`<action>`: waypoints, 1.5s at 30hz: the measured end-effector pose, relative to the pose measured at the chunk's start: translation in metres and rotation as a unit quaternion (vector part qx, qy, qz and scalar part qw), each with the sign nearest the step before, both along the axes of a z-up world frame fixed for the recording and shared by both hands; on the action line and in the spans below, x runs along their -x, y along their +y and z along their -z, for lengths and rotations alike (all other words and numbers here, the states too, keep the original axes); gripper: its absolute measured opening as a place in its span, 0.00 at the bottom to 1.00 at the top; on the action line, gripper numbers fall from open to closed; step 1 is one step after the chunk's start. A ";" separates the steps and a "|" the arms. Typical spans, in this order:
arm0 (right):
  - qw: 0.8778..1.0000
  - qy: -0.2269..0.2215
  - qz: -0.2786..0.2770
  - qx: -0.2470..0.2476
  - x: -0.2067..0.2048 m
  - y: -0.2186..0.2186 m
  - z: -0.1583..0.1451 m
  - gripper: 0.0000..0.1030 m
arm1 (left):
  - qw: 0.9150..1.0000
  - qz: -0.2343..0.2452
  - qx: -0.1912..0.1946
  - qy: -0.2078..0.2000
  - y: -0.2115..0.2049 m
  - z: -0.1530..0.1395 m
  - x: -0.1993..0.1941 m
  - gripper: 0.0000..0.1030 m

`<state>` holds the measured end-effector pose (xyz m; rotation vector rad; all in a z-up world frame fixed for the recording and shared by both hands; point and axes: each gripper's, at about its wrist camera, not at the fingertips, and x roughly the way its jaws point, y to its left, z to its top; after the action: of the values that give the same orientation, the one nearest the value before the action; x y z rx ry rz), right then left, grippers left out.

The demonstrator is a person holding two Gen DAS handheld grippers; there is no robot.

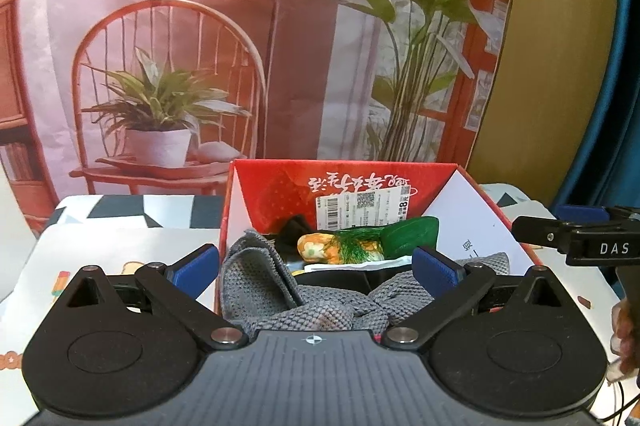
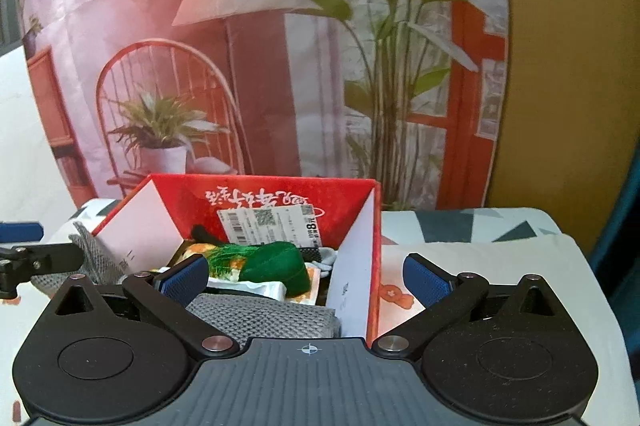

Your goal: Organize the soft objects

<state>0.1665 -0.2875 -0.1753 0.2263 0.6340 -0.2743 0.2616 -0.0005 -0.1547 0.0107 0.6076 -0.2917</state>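
Note:
A red cardboard box (image 1: 280,182) (image 2: 362,194) stands open on the table. Inside lie a green and orange soft toy (image 1: 360,240) (image 2: 272,262), something black and a white packet. A grey knitted cloth (image 1: 280,302) (image 2: 264,318) drapes over the box's near and left edges. My left gripper (image 1: 316,270) is open, its blue pads either side of the cloth, holding nothing. My right gripper (image 2: 306,276) is open over the box's right wall, empty. The right gripper's finger also shows in the left wrist view (image 1: 576,238).
The table (image 2: 500,266) has a white cover with cartoon prints and a dark triangle pattern. A printed backdrop (image 1: 240,46) of a chair, lamp and plants hangs close behind the box. A blue curtain (image 1: 624,106) is at far right.

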 end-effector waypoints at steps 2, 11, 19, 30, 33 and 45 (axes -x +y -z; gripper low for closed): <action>1.000 0.006 0.010 -0.005 0.003 0.001 -0.003 1.00 | 1.000 -0.007 -0.007 -0.004 -0.001 -0.004 0.007 1.00; 1.000 0.008 0.005 0.010 0.035 0.029 -0.045 1.00 | 0.997 -0.055 -0.006 -0.053 0.016 -0.052 0.061 1.00; 0.999 -0.036 0.010 0.020 0.091 0.070 -0.120 1.00 | 0.990 -0.060 -0.064 -0.114 0.011 -0.111 0.142 1.00; 0.994 -0.083 0.014 0.067 0.167 0.118 -0.195 1.00 | 0.981 -0.101 -0.045 -0.160 0.020 -0.183 0.239 1.00; 0.993 -0.089 0.017 0.075 0.180 0.124 -0.208 1.00 | 0.980 -0.106 -0.039 -0.166 0.023 -0.197 0.254 1.00; 0.991 -0.109 0.023 0.078 0.214 0.130 -0.230 1.00 | 0.975 -0.119 -0.028 -0.184 0.021 -0.204 0.278 1.00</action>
<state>-0.0473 -0.1575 0.0549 0.1177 0.3888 -0.3367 -0.0163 0.0210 0.0493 0.0451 0.2433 -0.0361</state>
